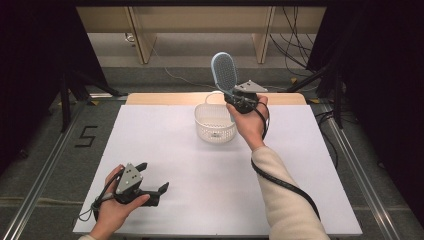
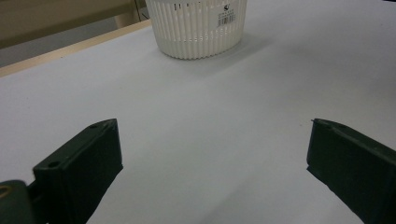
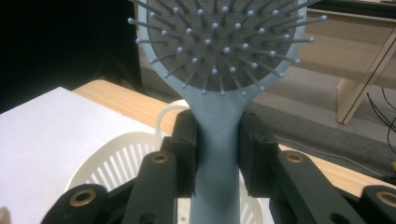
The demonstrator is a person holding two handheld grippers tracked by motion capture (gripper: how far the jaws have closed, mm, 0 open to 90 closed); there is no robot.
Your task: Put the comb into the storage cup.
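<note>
Left claw (image 2: 212, 163) jaws wide apart over white table (image 2: 196, 121); white slatted basket (image 2: 196, 28) ahead, label illegible.

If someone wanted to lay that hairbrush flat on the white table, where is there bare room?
The widest bare patch lies between the left gripper and the white basket. The far-left stretch beside the basket is bare too. It is crowded at the basket, where the right gripper holds the hairbrush above it.

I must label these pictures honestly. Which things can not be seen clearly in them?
- Basket bottom: in the high view the wall hides part; in the right gripper view the right gripper and brush cover it.
- Basket label: print too small in the left gripper view.
- Brush top and handle end: cut by the edges of the right gripper view.
</note>
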